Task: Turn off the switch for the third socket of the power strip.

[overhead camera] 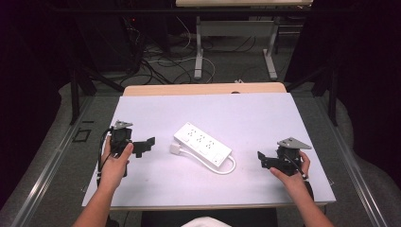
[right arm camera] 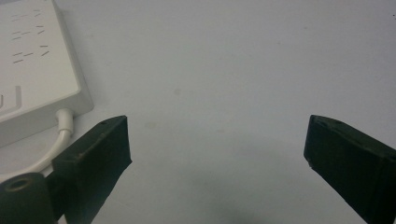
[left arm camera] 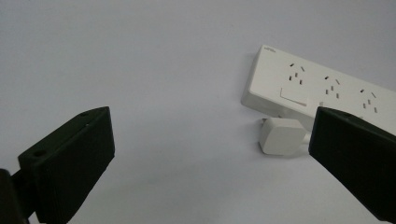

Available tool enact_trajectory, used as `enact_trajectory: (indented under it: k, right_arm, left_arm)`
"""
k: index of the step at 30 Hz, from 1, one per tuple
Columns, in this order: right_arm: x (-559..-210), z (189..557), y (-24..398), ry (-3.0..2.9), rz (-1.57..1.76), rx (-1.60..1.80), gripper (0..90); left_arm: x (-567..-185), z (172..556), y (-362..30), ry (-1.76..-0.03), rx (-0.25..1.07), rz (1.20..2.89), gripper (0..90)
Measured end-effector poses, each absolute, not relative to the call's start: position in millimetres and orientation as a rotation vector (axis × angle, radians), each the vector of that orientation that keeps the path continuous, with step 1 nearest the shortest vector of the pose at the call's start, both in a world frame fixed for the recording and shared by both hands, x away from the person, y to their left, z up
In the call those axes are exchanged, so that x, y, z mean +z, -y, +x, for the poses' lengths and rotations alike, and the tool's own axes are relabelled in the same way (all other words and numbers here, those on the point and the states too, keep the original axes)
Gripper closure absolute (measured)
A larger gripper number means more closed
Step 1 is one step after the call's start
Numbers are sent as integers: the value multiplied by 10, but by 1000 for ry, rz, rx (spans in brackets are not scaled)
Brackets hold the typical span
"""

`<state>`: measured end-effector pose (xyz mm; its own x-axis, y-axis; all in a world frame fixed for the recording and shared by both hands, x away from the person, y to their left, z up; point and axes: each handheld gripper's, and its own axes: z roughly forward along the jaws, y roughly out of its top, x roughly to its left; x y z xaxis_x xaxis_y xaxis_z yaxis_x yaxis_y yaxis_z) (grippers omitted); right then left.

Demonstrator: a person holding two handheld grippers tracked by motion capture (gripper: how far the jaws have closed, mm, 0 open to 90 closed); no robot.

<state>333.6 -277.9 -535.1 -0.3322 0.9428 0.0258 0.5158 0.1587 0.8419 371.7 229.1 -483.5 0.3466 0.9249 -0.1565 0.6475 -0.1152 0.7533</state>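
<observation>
1. A white rectangular plastic power strip (overhead camera: 202, 144) lies near the middle of the pale flat table top (overhead camera: 265, 113), set at a slant, its far end toward the left.
2. A small white square plug (overhead camera: 176, 149) lies on the table just beside the strip's left long side, near its far end.
3. A white cord (overhead camera: 226, 168) leaves the strip's near right end and curls back along its near side.
4. The left black two-jaw gripper (overhead camera: 144, 145) sits left of the strip, apart from it, jaws pointing toward it.
5. The right black two-jaw gripper (overhead camera: 265, 160) sits right of the strip, apart from it.
6. Behind the table, grey metal table legs (overhead camera: 199, 47) stand on the floor among loose cables (overhead camera: 156, 66).
</observation>
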Motion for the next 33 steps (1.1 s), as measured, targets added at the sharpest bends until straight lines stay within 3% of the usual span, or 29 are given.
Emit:
enact_trajectory:
  k: [33]
  right_arm:
    - [-5355, 3336, 2778, -1922, 1384, 1074, 65]
  left_arm:
    - [-5228, 3573, -2511, -1386, 435, 1805, 9]
